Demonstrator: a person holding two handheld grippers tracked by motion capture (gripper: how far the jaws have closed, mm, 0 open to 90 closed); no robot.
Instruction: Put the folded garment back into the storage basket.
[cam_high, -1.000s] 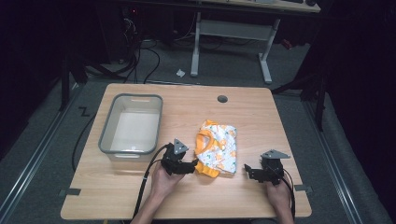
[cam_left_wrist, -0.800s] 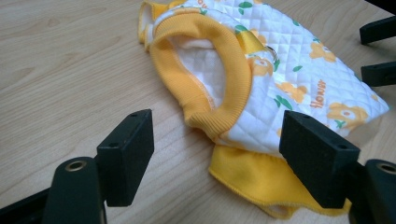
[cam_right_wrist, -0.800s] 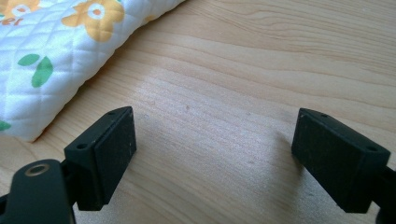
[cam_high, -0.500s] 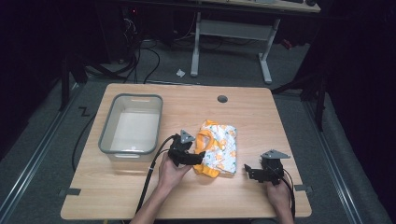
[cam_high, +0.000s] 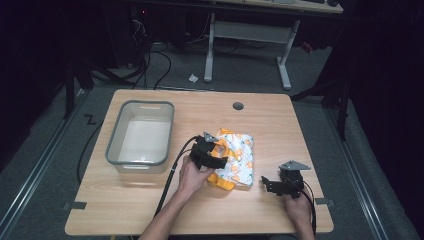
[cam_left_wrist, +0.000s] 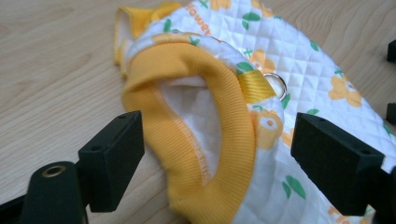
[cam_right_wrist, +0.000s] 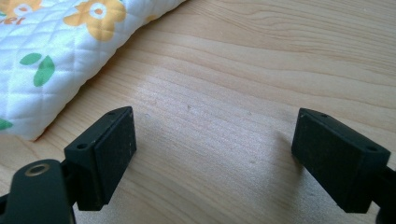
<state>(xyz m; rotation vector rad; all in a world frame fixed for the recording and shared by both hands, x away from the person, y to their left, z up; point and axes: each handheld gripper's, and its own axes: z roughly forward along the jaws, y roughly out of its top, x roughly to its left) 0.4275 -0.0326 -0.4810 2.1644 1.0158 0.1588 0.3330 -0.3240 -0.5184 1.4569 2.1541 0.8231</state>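
A small quilted white garment (cam_high: 235, 157) with orange flowers and yellow ribbed trim lies folded on the wooden table (cam_high: 310, 140). In the left gripper view its yellow ribbed opening (cam_left_wrist: 205, 140) and a metal ring (cam_left_wrist: 276, 84) sit between the open jaws. My left gripper (cam_high: 212, 152) is open at the garment's near left edge, its jaws either side of the trim. My right gripper (cam_high: 272, 185) stands open over bare wood to the garment's right; the garment's edge (cam_right_wrist: 56, 51) lies at that view's upper left.
A clear plastic bin (cam_high: 141, 135) with nothing inside stands at the table's left. A round cable hole (cam_high: 238, 106) lies near the far edge. Desk legs and cables fill the dark floor behind.
My left gripper has moved right and forward from the table beside the garment onto its yellow-trimmed edge. The right gripper has stayed in place.
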